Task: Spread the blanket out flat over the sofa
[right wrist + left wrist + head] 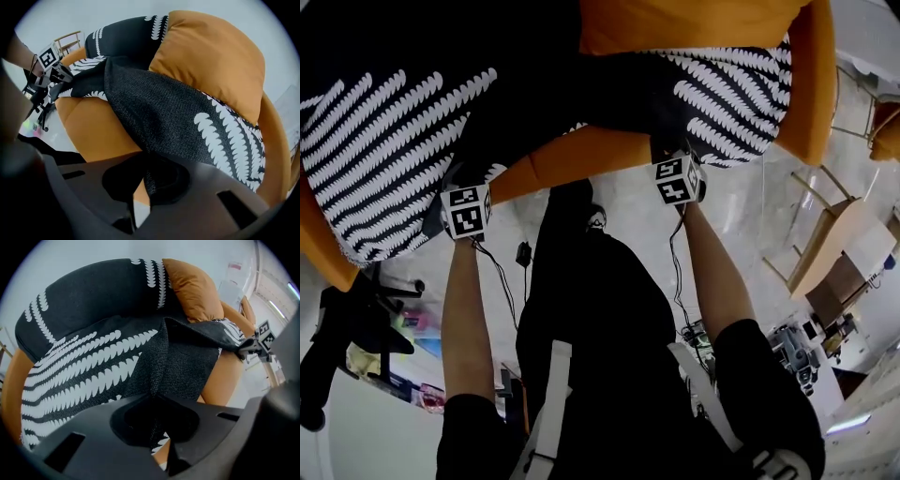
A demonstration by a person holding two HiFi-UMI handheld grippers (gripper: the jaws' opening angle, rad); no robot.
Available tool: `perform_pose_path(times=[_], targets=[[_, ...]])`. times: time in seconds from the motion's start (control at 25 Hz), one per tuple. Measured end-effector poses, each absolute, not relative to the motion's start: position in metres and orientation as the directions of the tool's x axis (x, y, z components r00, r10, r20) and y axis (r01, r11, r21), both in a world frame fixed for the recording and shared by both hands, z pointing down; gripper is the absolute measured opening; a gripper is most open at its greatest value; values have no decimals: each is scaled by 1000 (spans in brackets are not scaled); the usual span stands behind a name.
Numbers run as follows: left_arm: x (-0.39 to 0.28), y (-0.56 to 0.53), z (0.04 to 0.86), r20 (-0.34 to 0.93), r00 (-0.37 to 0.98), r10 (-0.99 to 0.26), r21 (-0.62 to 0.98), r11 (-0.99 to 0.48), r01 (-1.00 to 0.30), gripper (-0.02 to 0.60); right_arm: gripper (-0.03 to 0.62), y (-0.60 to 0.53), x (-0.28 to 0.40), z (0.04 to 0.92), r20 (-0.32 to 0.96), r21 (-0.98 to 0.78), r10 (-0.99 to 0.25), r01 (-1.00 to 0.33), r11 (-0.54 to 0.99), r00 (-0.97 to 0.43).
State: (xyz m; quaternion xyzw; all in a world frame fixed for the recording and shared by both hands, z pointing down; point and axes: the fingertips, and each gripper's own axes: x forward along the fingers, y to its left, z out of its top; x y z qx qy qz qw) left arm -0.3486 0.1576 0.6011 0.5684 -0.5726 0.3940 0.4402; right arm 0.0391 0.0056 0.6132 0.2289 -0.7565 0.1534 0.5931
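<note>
Two tongs (157,426) (142,186), one blanket (384,141), one sofa (581,157)

A: Bright, even indoor light; the glossy floor (750,211) shows pale sheen at centre right of the head view.
B: Both gripper views bulge, corners black, bottom foreground dark and soft.

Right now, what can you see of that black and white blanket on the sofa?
The blanket is dark, knitted-looking cloth with rows of white feather-shaped stripes on one face and plain dark grey on the other. It lies rumpled over the orange sofa, covering the seat and part of the back, with an orange cushion resting against it. Near the front edge it is turned over so the plain side shows, and there the left claw and the right claw each pinch it.
</note>
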Motion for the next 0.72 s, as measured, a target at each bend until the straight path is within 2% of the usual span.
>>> perform_pose_path(times=[0.2,0.36,0.72], targets=[[-341,170,583,942,52,-333,91,103,-990,38,32,6,37,595,961,29,-173,-547,837,-215],[-327,201,581,934,67,-350,103,84,-991,37,32,31,38,599,955,-4,-160,-546,838,-252],[-297,231,561,922,12,-387,74,145,-987,35,31,46,57,581,935,17,-201,-531,847,-292]])
